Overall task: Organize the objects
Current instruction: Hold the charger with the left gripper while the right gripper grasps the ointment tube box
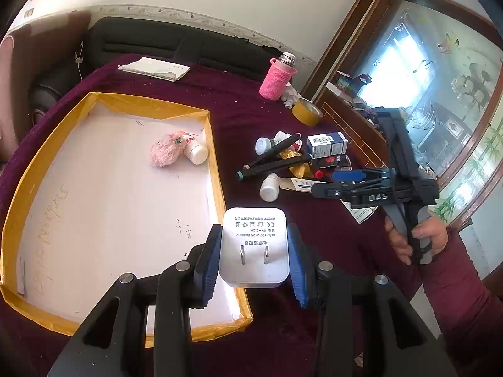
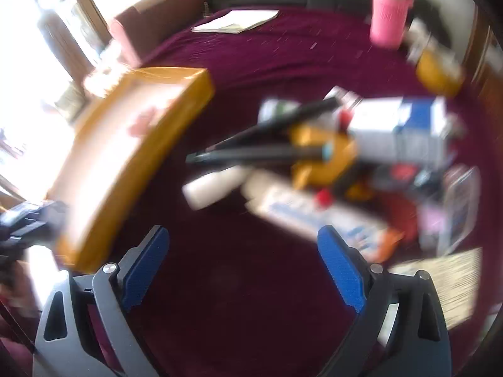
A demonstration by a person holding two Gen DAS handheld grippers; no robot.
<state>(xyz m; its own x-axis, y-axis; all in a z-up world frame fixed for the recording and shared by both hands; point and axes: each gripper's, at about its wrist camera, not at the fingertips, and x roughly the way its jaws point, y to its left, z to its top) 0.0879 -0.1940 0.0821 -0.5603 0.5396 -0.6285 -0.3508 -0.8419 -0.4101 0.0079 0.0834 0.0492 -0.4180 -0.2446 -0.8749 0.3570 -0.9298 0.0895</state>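
The black plastic left gripper is showing ribbed blue pads on angular struts, with round silver pivot pins at the joints. The black right gripper is wearing matching blue pads and silver pins; from the left wrist view its body is bearing white "DAS" lettering. The person's hand is emerging from a maroon knitted sleeve.

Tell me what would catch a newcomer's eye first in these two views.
First, the white plug adapter clamped in the left gripper, prongs facing the camera, over the near corner of the yellow-edged tray. Then the pink plush and a white bottle inside the tray, and the open right gripper near the clutter pile.
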